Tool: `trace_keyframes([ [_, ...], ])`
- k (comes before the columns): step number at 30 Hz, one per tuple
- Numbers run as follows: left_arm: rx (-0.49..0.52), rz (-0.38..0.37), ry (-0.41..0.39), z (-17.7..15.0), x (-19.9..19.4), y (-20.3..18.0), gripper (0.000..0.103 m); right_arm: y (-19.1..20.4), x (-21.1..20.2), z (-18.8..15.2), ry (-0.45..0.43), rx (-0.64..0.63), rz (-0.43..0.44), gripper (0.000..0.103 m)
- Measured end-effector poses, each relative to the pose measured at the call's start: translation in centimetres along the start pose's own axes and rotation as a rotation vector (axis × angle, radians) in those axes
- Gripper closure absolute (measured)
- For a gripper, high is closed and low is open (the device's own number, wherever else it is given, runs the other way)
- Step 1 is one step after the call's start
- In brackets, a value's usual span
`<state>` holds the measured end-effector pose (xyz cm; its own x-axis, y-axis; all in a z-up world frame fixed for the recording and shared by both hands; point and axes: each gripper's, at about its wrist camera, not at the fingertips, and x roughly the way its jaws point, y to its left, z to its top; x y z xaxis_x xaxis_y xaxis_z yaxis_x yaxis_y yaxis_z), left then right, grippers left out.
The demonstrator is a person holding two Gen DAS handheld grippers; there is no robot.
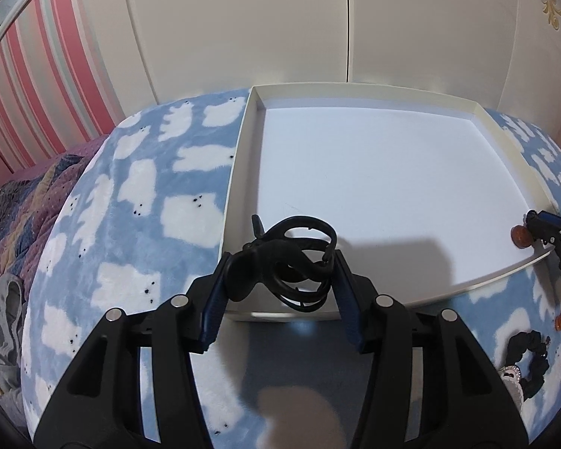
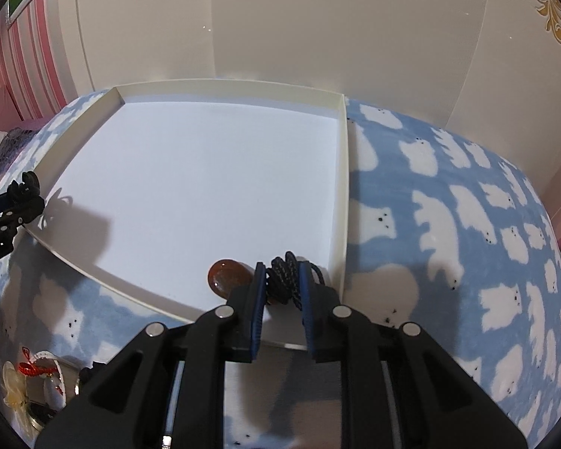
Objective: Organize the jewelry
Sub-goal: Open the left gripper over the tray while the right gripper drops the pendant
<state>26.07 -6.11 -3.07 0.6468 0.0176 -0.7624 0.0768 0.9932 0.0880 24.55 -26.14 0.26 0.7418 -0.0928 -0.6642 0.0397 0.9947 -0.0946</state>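
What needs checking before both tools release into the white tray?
1. Left tool gripping the black cord bundle: ok.
2. Right tool pinching the black braided cord, amber bead hanging beside it: ok.
3. Both loads over the white tray, inside its near edge: ok.
4. Tray floor under both loads bare: ok.
5. Loads touching the tray floor: cannot tell.
6. The two tools apart, at opposite near corners: ok.
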Motion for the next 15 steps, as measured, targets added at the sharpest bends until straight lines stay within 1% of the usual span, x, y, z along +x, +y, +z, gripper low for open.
trace_keyframes([
  [5,0.005,-0.013,-0.023,0.0,0.2,0.6,0.052,0.3,0.0,0.0,-0.009,0.000,-0.002,0.082],
  [7,0.004,-0.024,-0.029,-0.1,0.0,0.7,0.043,0.6,-0.1,0.1,-0.013,-0.006,-0.005,0.082],
  [8,0.005,-0.033,-0.030,-0.1,0.0,0.7,0.041,0.7,-0.1,0.1,-0.015,-0.008,-0.010,0.076],
  [9,0.009,-0.037,-0.032,-0.1,-0.1,0.6,0.036,0.8,-0.1,0.2,-0.019,-0.009,-0.012,0.072],
  [10,0.014,-0.040,-0.032,0.2,-0.4,0.5,0.031,1.0,-0.3,0.3,-0.029,-0.008,-0.001,0.061],
  [11,0.023,-0.040,-0.035,0.3,-0.6,0.3,0.029,1.1,-0.5,0.4,-0.036,-0.008,0.002,0.050],
  [12,0.030,-0.036,-0.042,0.4,-0.7,0.2,0.028,1.2,-0.7,0.5,-0.044,-0.007,0.005,0.047],
  [14,0.033,-0.049,-0.052,0.6,-1.4,0.4,0.027,1.4,-1.5,0.8,-0.068,-0.003,0.019,0.044],
  [15,0.031,-0.055,-0.054,0.8,-1.6,0.7,0.026,1.3,-2.0,1.0,-0.078,0.004,0.021,0.039],
])
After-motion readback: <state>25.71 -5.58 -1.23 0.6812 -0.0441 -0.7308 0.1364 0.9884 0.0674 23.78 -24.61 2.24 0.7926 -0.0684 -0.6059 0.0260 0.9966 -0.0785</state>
